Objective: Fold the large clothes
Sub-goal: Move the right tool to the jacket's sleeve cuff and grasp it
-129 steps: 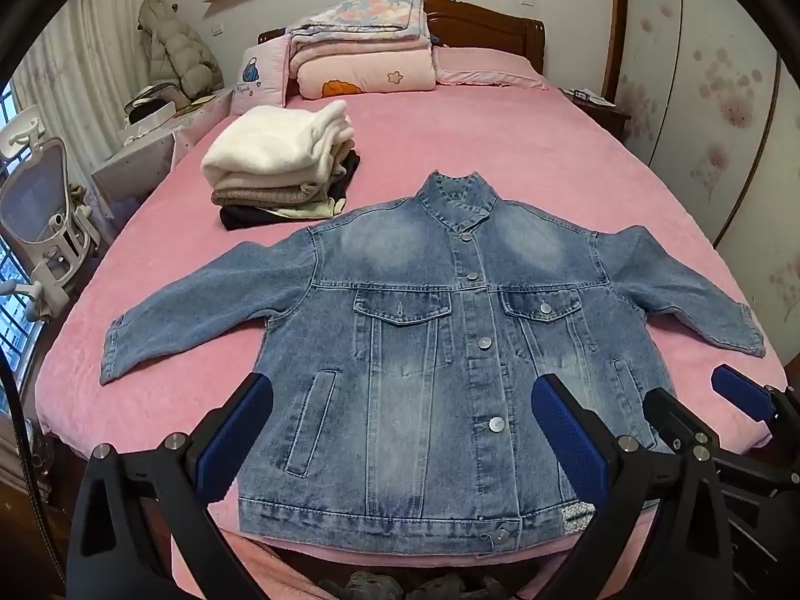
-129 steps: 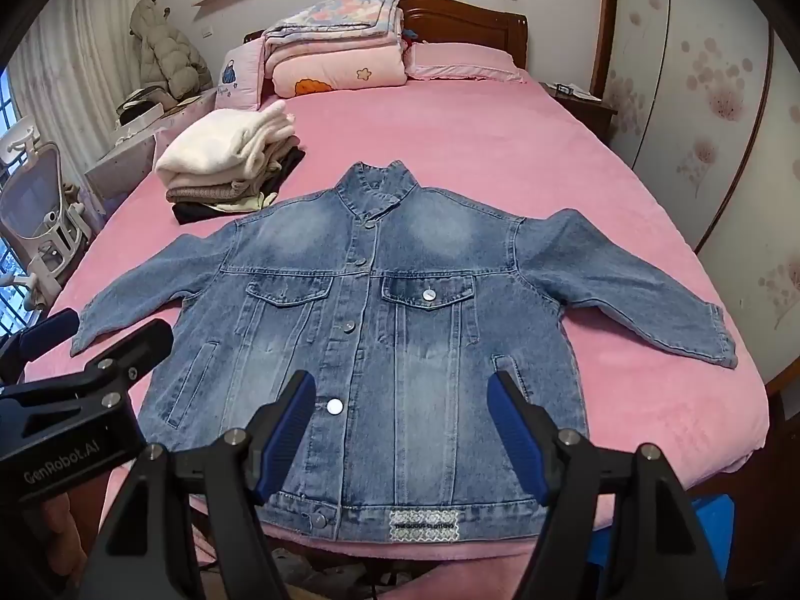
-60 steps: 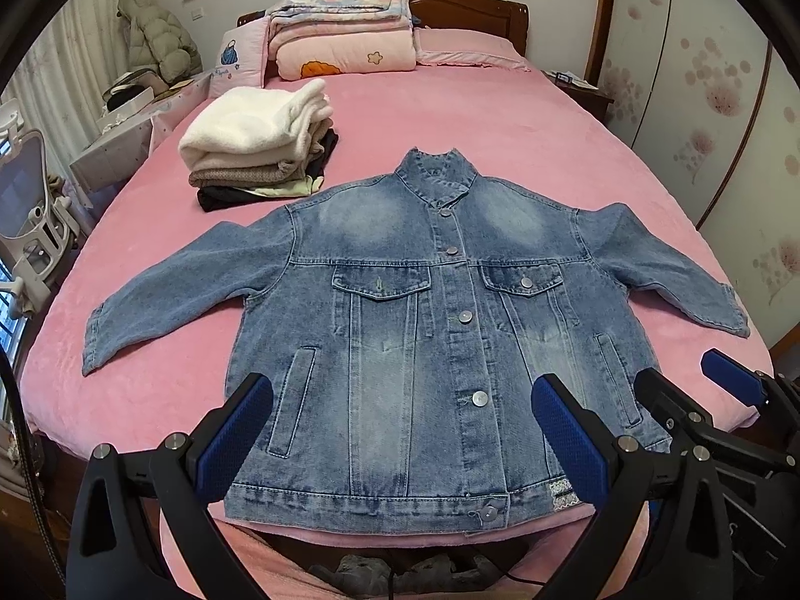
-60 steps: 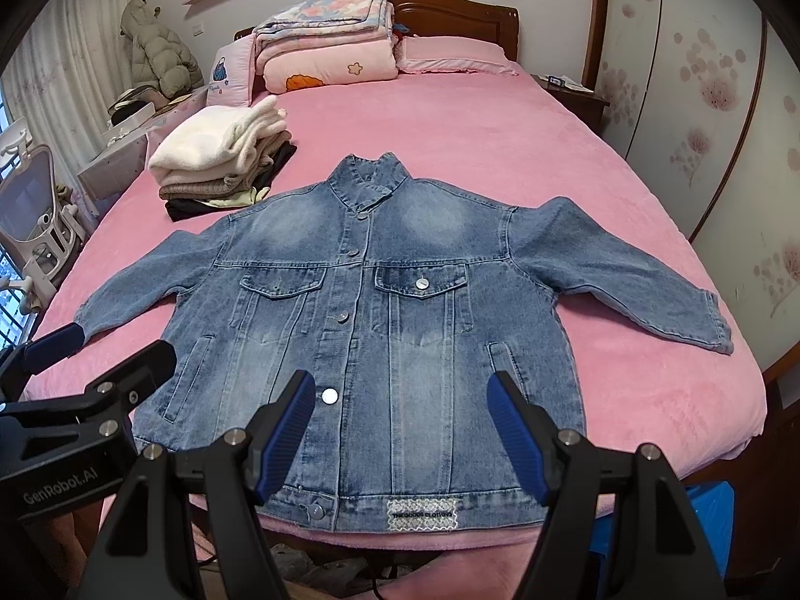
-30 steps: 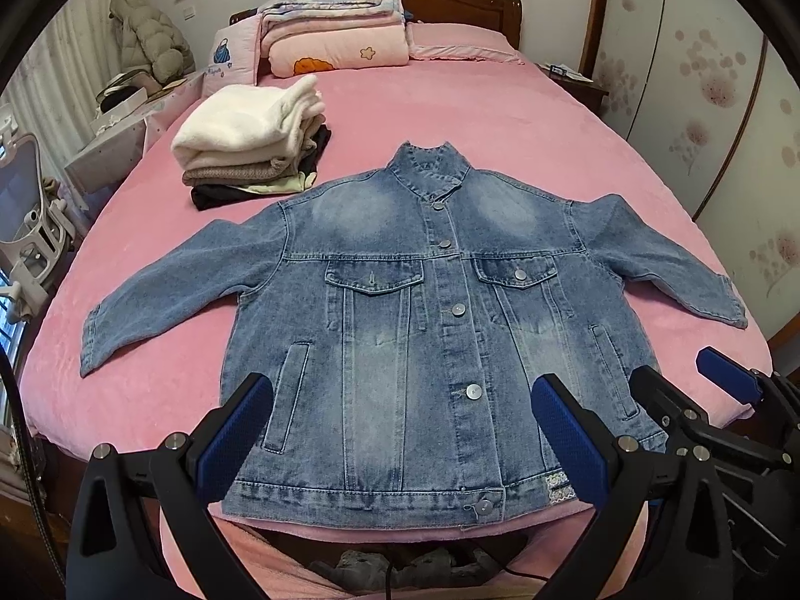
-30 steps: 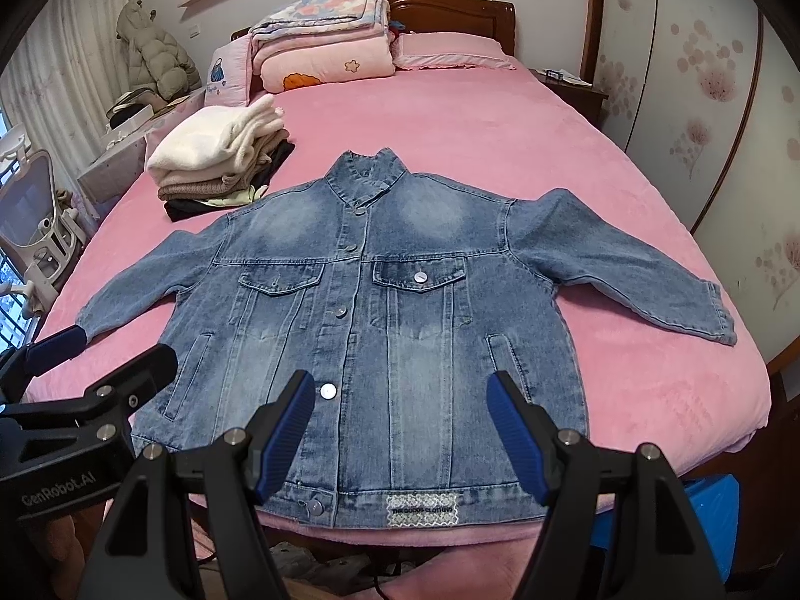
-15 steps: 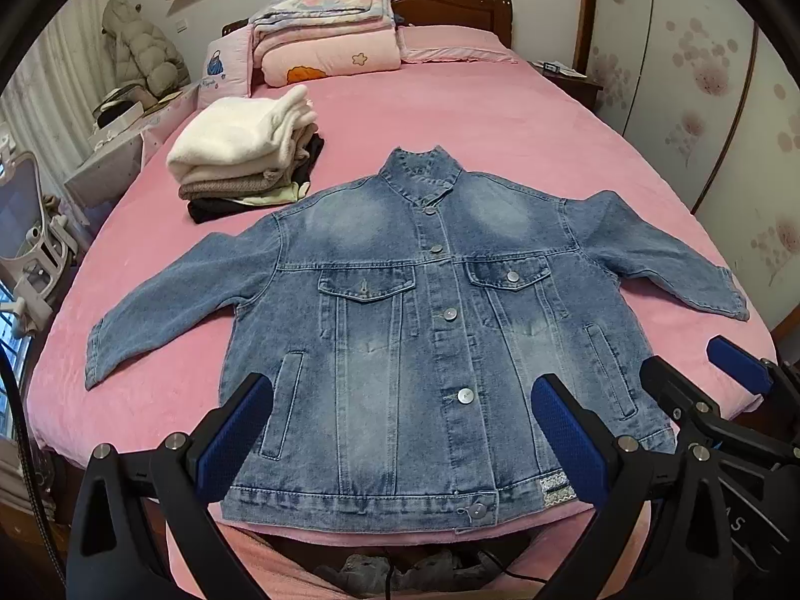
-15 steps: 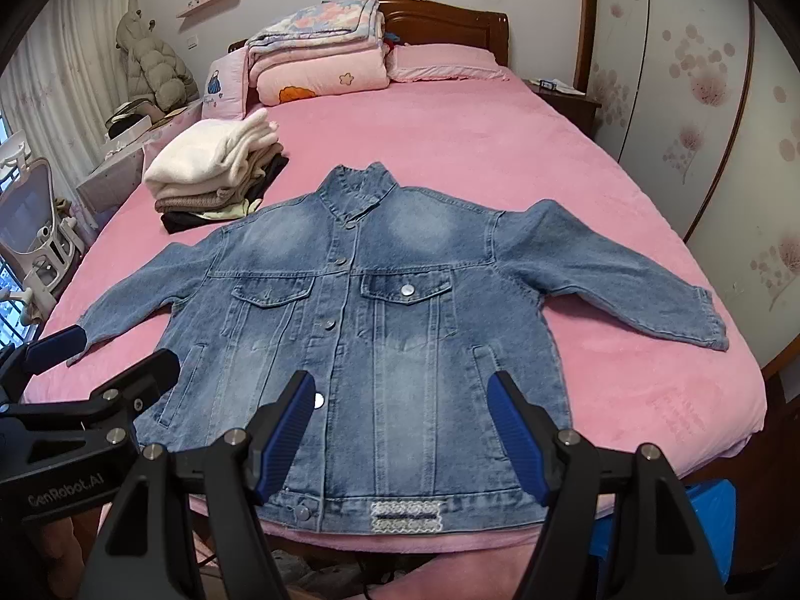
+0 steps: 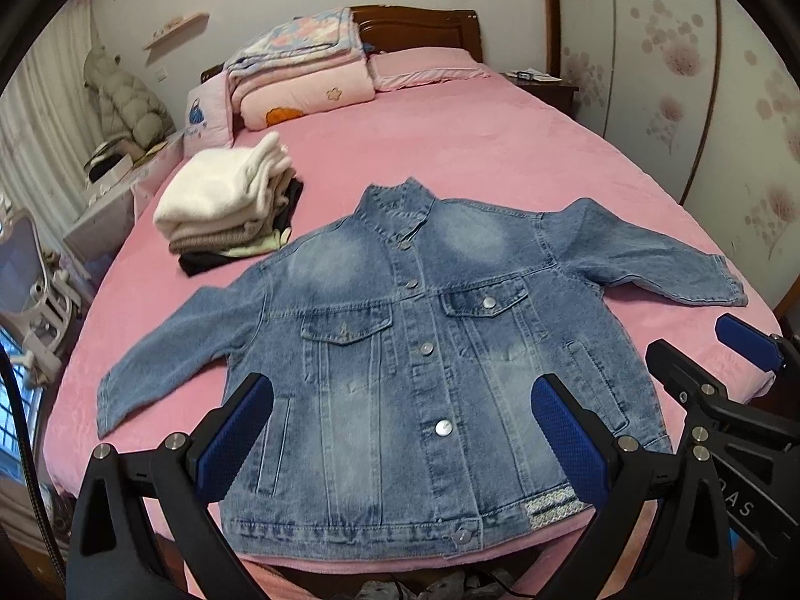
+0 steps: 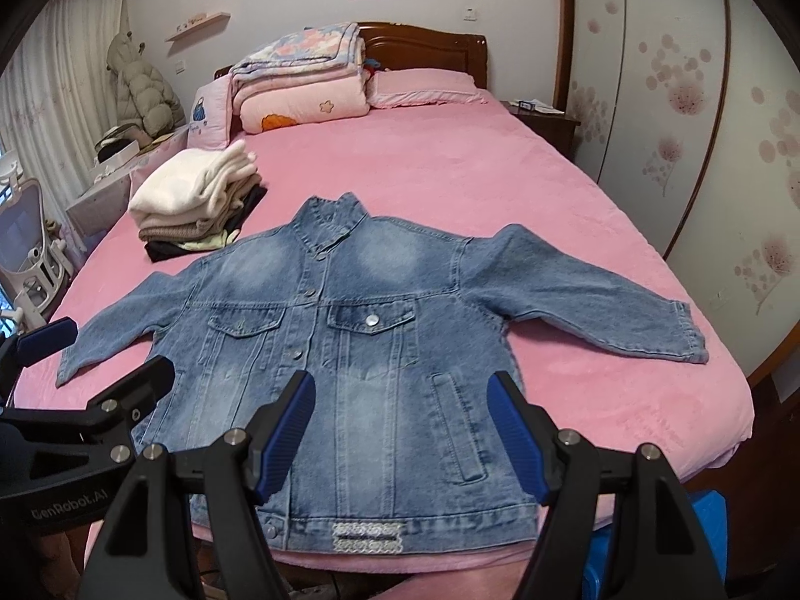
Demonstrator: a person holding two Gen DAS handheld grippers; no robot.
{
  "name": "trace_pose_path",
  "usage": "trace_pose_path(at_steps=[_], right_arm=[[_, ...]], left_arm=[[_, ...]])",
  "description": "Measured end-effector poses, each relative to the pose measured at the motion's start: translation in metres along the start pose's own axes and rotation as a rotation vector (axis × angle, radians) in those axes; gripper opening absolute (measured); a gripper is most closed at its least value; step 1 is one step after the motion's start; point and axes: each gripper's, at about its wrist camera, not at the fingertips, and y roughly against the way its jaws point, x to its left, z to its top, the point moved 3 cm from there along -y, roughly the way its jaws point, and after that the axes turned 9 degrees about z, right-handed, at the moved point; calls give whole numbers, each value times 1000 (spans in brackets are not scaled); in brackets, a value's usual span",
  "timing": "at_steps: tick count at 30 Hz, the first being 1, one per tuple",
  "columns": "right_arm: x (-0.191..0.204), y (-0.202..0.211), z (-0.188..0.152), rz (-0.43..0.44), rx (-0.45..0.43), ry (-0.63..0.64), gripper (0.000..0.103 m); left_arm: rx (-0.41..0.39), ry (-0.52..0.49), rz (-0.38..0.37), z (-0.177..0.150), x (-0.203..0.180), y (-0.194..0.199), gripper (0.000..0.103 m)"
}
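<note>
"genrobot.ai" lettering on left gripper, right gripper, jaws of both parted above buttoned denim jacket, nothing clamped

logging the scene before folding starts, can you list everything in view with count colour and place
denim jacket: one, blue, spread flat and buttoned at the near end of the bed
bed: one, pink cover, dark wooden headboard
folded clothes: one stack, white on top, beige and black below, beside the jacket's collar
quilts: one folded pile, pink and floral, at the headboard
pillow: one, pink, beside the quilts
puffer coat: one, pale, by the wall
left gripper: black, blue pads, jaws open above the hem
right gripper: same, jaws open
</note>
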Motion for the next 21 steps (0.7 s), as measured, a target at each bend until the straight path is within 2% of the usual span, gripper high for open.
trace_pose_path(at_steps=[4, 10, 14, 17, 21], right_arm=[[-17, 12, 12, -21, -45, -5, 72], [-57, 34, 41, -104, -135, -1, 72], [-91, 46, 60, -177, -184, -2, 72], [-125, 49, 75, -232, -199, -21, 72], [-179, 49, 89, -302, -206, -84, 72]], left_arm=[[-61, -4, -7, 18, -9, 8, 103], [-181, 3, -34, 58, -30, 24, 103], [-277, -37, -33, 93, -63, 35, 103], [-320, -58, -38, 116, -89, 37, 103], [-350, -57, -112, 150, -129, 26, 103]])
